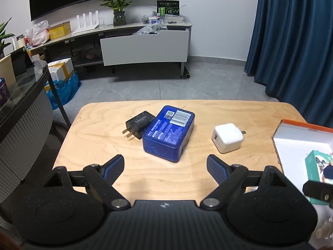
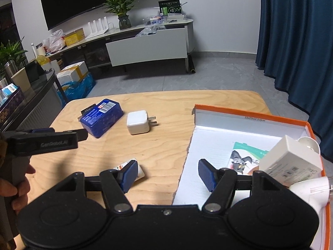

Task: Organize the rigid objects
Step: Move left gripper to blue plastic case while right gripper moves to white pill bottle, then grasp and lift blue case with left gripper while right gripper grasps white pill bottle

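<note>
A blue box (image 1: 169,132) with a barcode label lies on the wooden table (image 1: 104,145), and a black plug adapter (image 1: 139,124) touches its left side. To its right lies a white charger (image 1: 227,137). My left gripper (image 1: 165,163) stands open just short of the blue box, with nothing between its fingers. My right gripper (image 2: 167,174) is open over the near left edge of an orange-rimmed white box (image 2: 249,125). In that box lie a white carton (image 2: 291,160), a cartoon-printed pack (image 2: 243,156) and a white round piece (image 2: 308,143). A small white card (image 2: 139,171) lies by the right gripper's left finger.
A person's hand (image 2: 12,187) holds the left gripper's handle at the left of the right wrist view. Beyond the table's far edge is grey floor, a low TV cabinet (image 1: 145,45) and a blue curtain (image 1: 291,41). A dark glass-topped stand (image 1: 20,95) borders the table's left side.
</note>
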`<state>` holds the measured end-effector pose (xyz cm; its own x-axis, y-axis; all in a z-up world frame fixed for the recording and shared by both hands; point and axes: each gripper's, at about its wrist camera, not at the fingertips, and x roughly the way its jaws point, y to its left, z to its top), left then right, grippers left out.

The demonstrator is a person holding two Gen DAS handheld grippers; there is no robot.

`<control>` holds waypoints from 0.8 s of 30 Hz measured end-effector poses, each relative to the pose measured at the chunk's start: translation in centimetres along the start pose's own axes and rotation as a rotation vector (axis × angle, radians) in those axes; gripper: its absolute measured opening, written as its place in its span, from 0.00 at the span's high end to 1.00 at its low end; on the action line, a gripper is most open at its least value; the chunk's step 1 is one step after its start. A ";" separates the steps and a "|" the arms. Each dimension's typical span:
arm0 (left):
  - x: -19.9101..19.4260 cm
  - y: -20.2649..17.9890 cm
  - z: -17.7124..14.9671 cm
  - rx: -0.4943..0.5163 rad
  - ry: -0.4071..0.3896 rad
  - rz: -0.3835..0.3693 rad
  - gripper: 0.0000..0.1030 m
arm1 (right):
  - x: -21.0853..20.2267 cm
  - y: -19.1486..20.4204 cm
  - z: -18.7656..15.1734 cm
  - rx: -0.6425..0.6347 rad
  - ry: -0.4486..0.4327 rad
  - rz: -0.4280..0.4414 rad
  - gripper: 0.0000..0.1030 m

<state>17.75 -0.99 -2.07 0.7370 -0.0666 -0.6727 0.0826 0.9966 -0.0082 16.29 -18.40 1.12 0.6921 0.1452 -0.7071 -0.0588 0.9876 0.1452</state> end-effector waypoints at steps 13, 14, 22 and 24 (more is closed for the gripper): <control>4.5 0.2 2.2 0.059 -0.011 -0.012 0.08 | 1.0 0.6 0.2 0.001 -0.002 0.029 0.24; 4.9 0.1 2.4 0.066 -0.006 -0.021 0.08 | 1.0 0.5 0.2 0.004 -0.003 0.031 0.24; 8.2 -0.6 2.8 0.119 0.017 -0.033 0.10 | 1.4 -0.3 0.1 0.031 0.000 0.034 0.24; 8.4 -0.8 2.9 0.143 0.014 -0.027 0.10 | 1.5 -0.4 0.1 0.036 0.003 0.031 0.24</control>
<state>25.79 -2.53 -5.55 0.7242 -0.0912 -0.6835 0.1974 0.9772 0.0787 17.42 -18.60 0.03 0.6880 0.1756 -0.7041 -0.0541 0.9800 0.1915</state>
